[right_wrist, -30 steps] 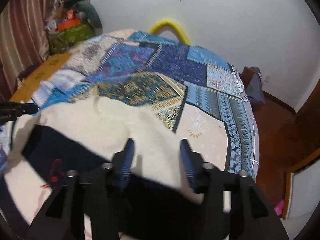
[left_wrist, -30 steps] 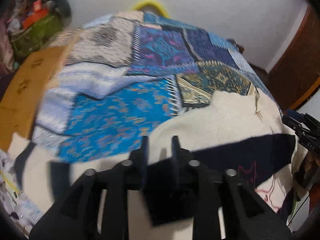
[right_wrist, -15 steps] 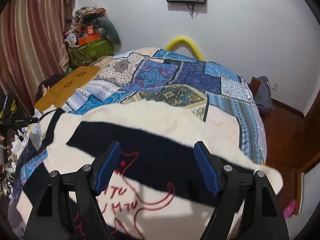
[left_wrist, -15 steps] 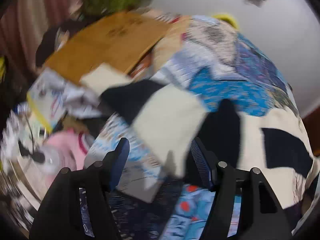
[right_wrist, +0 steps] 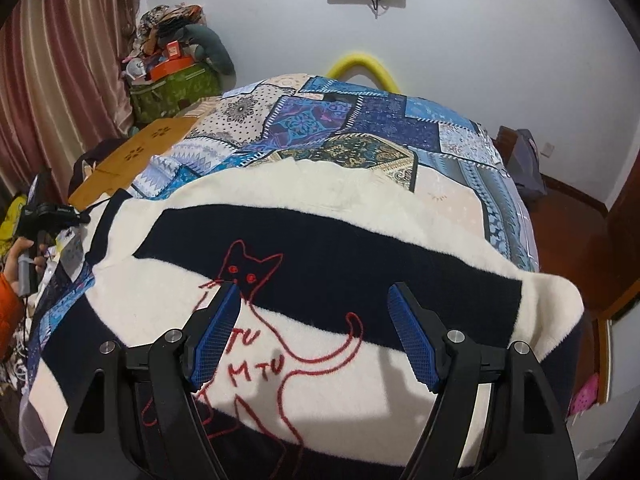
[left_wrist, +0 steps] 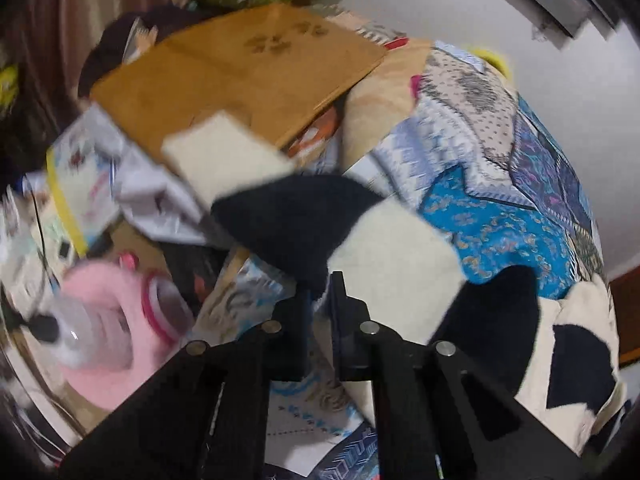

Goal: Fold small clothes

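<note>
A cream and navy striped sweater (right_wrist: 360, 248) with a red outlined cat lies spread on the patchwork bedspread (right_wrist: 352, 128). In the left wrist view one sleeve (left_wrist: 304, 216), striped cream and navy, hangs out over the bed's edge. My left gripper (left_wrist: 320, 280) is shut on that sleeve near its navy band. My right gripper (right_wrist: 312, 300) is open and empty, held above the sweater's chest with the cat drawing between its blue pads (right_wrist: 216, 340).
Beside the bed lie a brown cardboard sheet (left_wrist: 248, 68), a pink fluffy item (left_wrist: 116, 320) and loose papers. A green bag (right_wrist: 172, 88) with clutter stands by the curtain. A yellow hoop (right_wrist: 360, 64) rises behind the bed. A dark wooden floor (right_wrist: 568, 232) lies to the right.
My left gripper swung from over the sweater to the bed's left edge, opened, then shut on the sleeve. My right gripper opened wide and pulled back over the sweater's chest.
</note>
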`<state>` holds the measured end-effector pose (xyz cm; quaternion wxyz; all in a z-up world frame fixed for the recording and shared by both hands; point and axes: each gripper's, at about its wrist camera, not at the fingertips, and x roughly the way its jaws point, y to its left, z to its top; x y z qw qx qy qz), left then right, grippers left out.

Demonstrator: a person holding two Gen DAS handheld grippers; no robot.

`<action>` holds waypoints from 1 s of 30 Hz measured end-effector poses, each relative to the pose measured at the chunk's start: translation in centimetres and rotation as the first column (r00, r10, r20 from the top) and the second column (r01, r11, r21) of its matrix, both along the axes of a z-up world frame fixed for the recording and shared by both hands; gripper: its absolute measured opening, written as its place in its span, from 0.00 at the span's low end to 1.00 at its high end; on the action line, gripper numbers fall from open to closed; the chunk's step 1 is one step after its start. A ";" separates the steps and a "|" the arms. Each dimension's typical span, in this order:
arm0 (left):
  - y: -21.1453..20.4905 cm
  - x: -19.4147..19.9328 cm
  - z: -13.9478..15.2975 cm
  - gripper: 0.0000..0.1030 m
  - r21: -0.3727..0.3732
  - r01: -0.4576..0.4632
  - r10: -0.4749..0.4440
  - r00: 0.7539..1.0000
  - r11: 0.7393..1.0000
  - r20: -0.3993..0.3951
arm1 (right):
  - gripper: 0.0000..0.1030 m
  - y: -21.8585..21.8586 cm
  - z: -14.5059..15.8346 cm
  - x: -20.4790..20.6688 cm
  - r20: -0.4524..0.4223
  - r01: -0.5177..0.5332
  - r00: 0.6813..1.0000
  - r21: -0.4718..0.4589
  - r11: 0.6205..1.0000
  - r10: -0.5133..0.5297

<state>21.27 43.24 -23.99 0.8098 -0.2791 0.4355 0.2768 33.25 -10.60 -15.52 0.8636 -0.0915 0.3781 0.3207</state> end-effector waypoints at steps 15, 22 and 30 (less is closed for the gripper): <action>-21.9 6.5 15.4 0.07 0.283 0.482 -0.544 0.813 0.829 0.208 | 0.71 -3.2 0.3 -0.6 -0.005 0.041 0.999 0.082 0.996 -0.041; -33.5 9.2 11.2 0.07 0.251 0.680 -0.718 0.686 0.689 0.115 | 0.71 -5.0 0.6 -1.4 0.006 0.041 0.999 0.095 0.995 -0.042; -37.7 7.8 5.1 0.20 0.126 0.766 -0.770 0.638 0.631 -0.023 | 0.71 -5.8 0.8 -1.8 -0.012 0.035 0.999 0.101 0.994 -0.034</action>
